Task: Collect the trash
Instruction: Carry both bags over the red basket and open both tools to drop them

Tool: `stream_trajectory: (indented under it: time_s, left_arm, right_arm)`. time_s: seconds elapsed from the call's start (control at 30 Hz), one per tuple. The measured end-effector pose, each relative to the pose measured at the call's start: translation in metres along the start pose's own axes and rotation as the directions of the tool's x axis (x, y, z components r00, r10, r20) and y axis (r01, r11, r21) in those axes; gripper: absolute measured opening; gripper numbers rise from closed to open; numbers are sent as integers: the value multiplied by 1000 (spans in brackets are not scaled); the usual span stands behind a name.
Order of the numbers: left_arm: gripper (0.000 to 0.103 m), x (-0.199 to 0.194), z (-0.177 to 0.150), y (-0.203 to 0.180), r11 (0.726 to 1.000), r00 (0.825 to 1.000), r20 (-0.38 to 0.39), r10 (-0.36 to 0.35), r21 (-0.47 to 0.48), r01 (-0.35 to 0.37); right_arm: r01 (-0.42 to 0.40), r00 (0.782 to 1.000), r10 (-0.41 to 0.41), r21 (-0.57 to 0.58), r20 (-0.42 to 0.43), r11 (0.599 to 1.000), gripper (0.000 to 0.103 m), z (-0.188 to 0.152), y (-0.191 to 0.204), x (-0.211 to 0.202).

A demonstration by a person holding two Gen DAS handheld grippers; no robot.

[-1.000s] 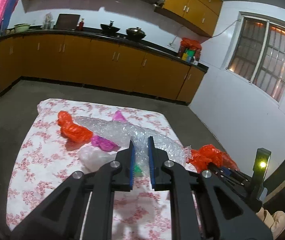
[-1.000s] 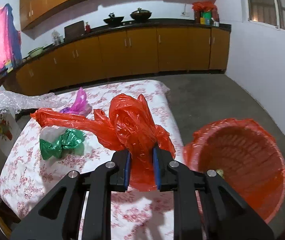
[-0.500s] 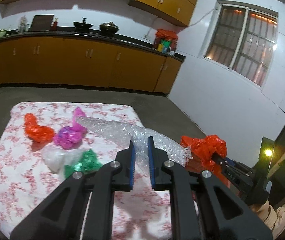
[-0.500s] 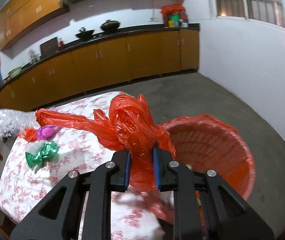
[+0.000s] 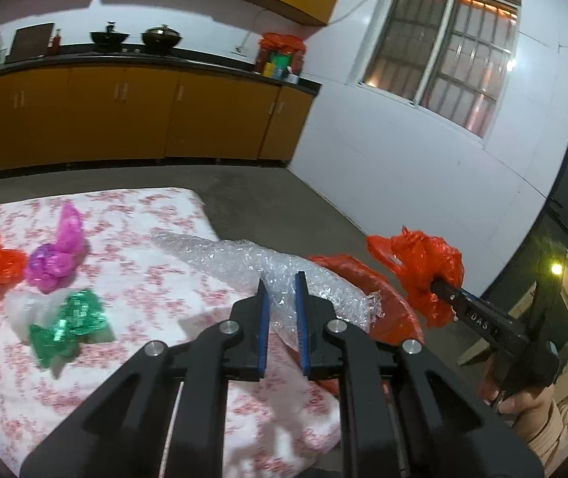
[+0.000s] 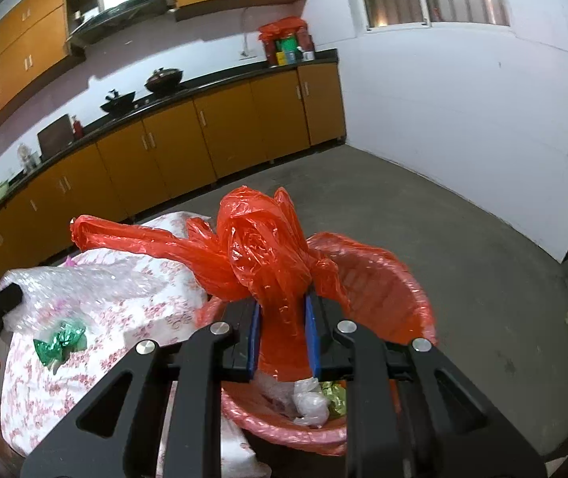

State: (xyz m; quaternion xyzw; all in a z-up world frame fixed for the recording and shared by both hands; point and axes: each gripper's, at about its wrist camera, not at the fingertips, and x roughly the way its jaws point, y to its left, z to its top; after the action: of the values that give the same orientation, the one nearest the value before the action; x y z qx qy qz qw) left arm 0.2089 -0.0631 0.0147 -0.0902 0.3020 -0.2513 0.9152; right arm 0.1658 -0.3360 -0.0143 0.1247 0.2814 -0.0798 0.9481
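Trash in play: a crumpled red plastic bag (image 6: 268, 255) pinched between the narrow jaws of the right hand-held gripper (image 6: 282, 330), hanging right over the red-lined basket (image 6: 395, 279), so a drop looks due. Left hand-held gripper (image 5: 282, 318) is clamped on bubble wrap (image 5: 244, 263), its long axis running far-left over the floral-clothed bench (image 5: 144, 358), beside the basket.

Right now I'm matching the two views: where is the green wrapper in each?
Left wrist view: green wrapper lies lower left on the floral cloth, beside the bubble wrap.
Right wrist view: far left, below the bubble wrap.
Shared landmark: the floral cloth.
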Motion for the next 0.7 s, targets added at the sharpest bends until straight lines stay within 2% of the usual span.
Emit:
stream_trajectory:
  time_s: [0.27,0.7]
  left_arm:
    - [13,34,-7,-32,997,997,-39,-61,41,63]
    - [13,80,-19,-66,987,988,-97,-118,96,127]
  right_arm:
    - [33,999,-33,41,6,999,19,-3,-20,-2]
    - [55,998,-55,100,-1,994,19,-2,-41,3]
